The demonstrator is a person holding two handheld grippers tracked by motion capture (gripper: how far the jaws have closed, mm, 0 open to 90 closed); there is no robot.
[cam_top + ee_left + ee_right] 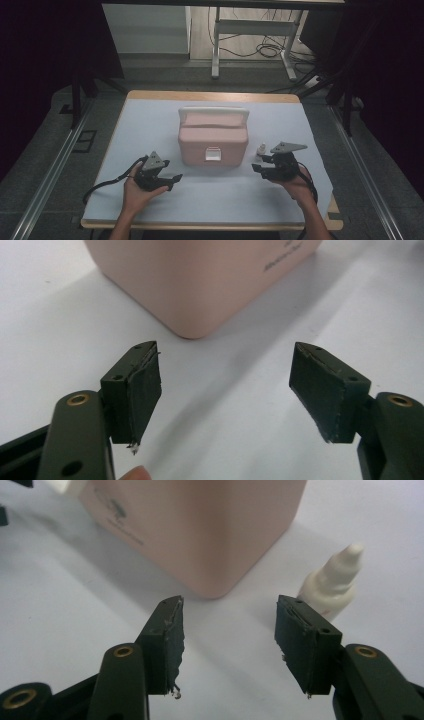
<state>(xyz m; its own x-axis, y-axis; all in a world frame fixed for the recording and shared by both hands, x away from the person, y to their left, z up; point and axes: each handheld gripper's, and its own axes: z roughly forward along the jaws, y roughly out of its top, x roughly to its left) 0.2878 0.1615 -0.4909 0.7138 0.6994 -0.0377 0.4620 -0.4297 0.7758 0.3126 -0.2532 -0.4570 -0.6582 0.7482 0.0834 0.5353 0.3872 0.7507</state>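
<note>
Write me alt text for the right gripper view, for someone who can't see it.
The right gripper points its two black jaws, open with nothing between them, at a corner of a pink box on a white table cover. A small white dropper bottle stands upright just behind the right-hand jaw, beside the box.
</note>
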